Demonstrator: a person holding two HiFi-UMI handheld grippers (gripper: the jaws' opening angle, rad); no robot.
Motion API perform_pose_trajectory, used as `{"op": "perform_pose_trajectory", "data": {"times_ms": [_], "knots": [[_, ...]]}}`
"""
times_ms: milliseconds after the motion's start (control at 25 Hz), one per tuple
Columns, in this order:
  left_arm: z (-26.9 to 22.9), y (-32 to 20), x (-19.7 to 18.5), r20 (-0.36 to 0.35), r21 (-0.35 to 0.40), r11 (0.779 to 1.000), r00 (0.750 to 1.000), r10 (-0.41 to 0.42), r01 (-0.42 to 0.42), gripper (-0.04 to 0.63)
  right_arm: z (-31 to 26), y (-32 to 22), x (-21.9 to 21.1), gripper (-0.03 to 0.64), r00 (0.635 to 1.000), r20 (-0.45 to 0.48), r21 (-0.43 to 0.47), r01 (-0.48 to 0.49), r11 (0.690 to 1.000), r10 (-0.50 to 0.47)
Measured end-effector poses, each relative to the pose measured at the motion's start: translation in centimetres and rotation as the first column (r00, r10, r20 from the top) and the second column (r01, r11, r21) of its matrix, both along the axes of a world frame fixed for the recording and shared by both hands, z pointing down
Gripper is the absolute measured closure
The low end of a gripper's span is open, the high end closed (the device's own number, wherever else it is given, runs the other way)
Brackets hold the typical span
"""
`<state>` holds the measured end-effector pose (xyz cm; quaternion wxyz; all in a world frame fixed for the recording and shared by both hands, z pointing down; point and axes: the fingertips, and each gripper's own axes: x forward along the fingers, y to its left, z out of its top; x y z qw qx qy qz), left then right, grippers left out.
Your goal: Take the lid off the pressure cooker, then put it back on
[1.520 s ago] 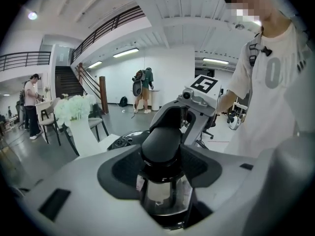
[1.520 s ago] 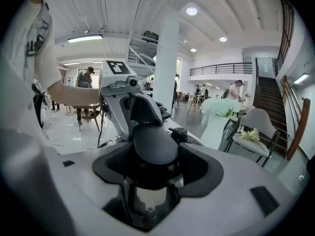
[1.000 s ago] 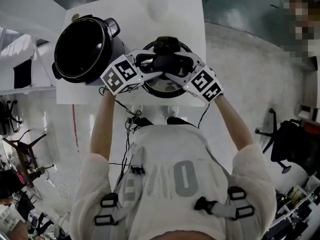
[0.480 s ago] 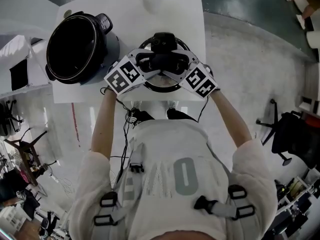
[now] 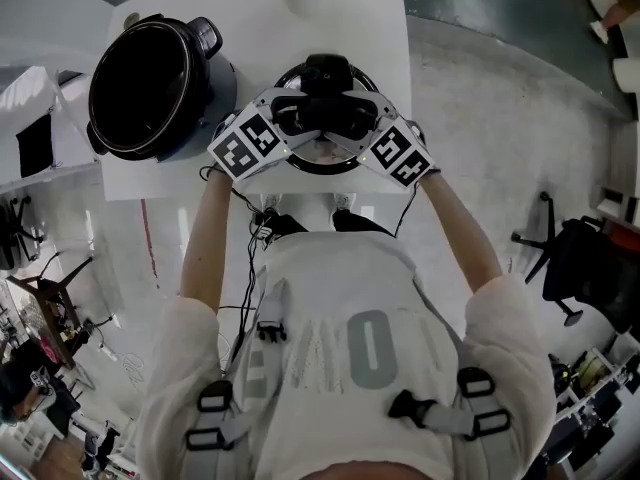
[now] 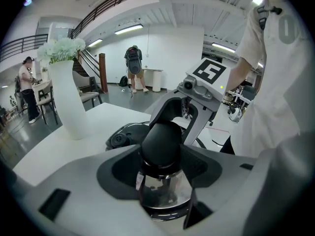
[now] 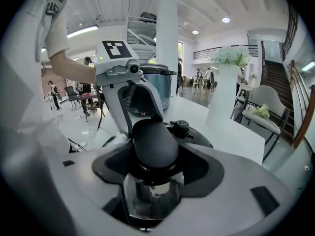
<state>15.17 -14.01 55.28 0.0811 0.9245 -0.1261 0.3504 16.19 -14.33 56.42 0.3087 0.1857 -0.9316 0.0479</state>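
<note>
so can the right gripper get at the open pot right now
Probably not: the right gripper is shut on the lid handle, and the pot stands beyond the left gripper, which grips the same handle and blocks the way.

A white table (image 5: 385, 58) is standing on a pale, shining floor (image 5: 500, 128), and a black office chair (image 5: 580, 268) is standing off to one side. On the table a tall white vase (image 6: 66, 100) is holding pale flowers (image 6: 61, 48). Strip lamps (image 6: 129, 29) are glowing under the white ceiling (image 6: 197, 9). A white pillar (image 7: 166, 38) is rising behind, and a staircase (image 7: 295, 77) is climbing at the edge. Far back, a person (image 6: 134, 68) is standing near the white wall (image 6: 172, 53).
</note>
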Motion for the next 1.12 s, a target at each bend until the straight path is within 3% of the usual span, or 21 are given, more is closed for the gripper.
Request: {"op": "perform_pose_trajectory", "data": {"times_ms": [280,440,560,640,720,840,920,1040,1120], "knots": [[-0.1,-0.3,-0.2,-0.027,-0.016,1.000,0.999,-0.021,0.021,0.344,0.2,-0.2,-0.1,0.313,1.000,-0.020,-0.038,-0.009,0.999,0.008],[-2.8,-1.6,-1.1,-0.092,0.048,0.993,0.990,-0.102,0.107,0.344,-1.4,-0.4,0.1,0.313,0.999,-0.040,-0.011,-0.007,1.000,0.007],[-6.4,-3.1,-2.1,-0.147,0.129,0.971,0.973,-0.180,0.199,0.346,-4.0,-1.0,0.3,0.321,0.999,-0.006,0.013,-0.041,0.999,0.041],[-9.1,-3.9,-2.6,-0.209,0.179,0.943,0.947,-0.242,0.281,0.385,-6.3,-1.9,0.7,0.403,0.993,0.033,0.038,-0.114,0.993,0.113],[-11.9,-4.6,-3.2,-0.295,0.228,0.891,0.900,-0.321,0.393,0.463,-8.9,-3.1,1.3,0.496,0.972,0.100,0.077,-0.221,0.972,0.213],[-15.0,-4.8,-4.6,-0.408,0.273,0.777,0.799,-0.441,0.568,0.555,-12.0,-4.3,2.1,0.537,0.918,0.203,0.099,-0.366,0.925,0.341],[-16.4,-4.3,-5.3,-0.484,0.263,0.698,0.717,-0.502,0.666,0.570,-13.5,-4.3,2.7,0.607,0.874,0.259,0.121,-0.452,0.884,0.411],[-17.3,-3.0,-6.8,-0.574,0.225,0.565,0.577,-0.581,0.793,0.577,-15.0,-3.6,3.6,0.607,0.796,0.337,0.137,-0.571,0.810,0.503],[-16.8,-2.0,-7.5,-0.597,0.223,0.501,0.523,-0.608,0.836,0.577,-15.0,-3.0,4.0,0.607,0.747,0.373,0.126,-0.629,0.767,0.551]]}}
